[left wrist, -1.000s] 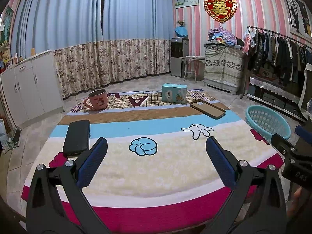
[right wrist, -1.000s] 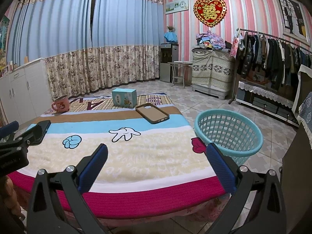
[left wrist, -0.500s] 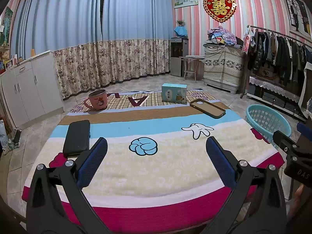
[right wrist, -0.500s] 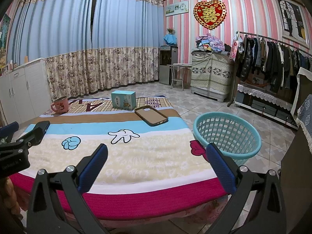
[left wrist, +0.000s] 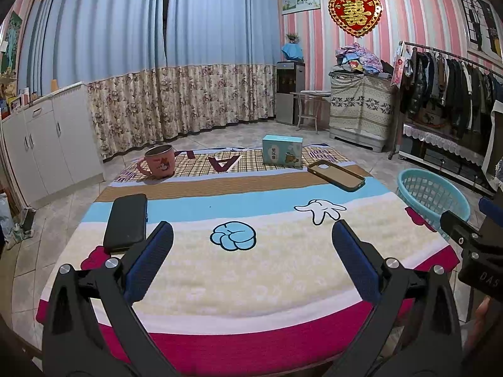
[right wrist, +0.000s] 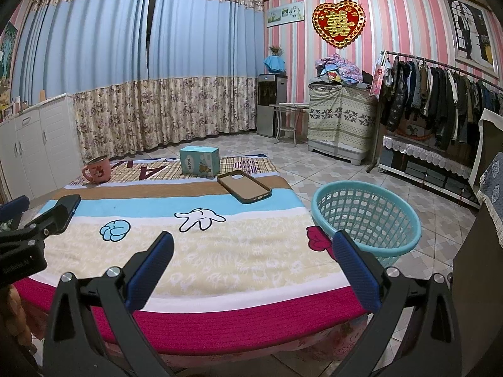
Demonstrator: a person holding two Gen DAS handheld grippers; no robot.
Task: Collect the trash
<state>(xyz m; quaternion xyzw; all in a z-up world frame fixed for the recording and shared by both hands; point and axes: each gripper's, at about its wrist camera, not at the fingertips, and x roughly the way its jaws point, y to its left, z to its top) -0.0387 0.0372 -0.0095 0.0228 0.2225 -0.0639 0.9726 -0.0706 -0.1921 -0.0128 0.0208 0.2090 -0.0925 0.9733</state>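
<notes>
We note a room with pink striped walls, blue curtains (left wrist: 125, 37) over a floral lower band, white cabinets (left wrist: 47, 138) at the left and a clothes rack (right wrist: 440, 100) at the right. A low table carries a striped cartoon cloth (left wrist: 251, 267) with a magenta near edge. On the cloth we record four items: a pink mug (left wrist: 158, 161) at the far left on the plaid strip, a teal box (left wrist: 282, 150) standing upright at the far centre, a brown phone case (left wrist: 335, 175) lying open side up just nearer than the box and to its right, and a black case (left wrist: 126, 221) lying flat at the left side. The box and the phone case sit near each other but apart; the mug and the black case are well apart from both. A teal basket (right wrist: 366, 216) stands on the tiled floor just beside the table's right edge, and we see nothing inside it. The left gripper (left wrist: 251, 257) hovers over the near part of the cloth, its blue-padded fingers (left wrist: 147, 264) spread wide with nothing between them; the black case lies just beyond its left finger. The right gripper (right wrist: 251, 264) hovers over the near right corner of the table, likewise spread wide and empty, its right finger overlapping the basket's near rim in view. We cannot tell which of the four items counts as trash.
</notes>
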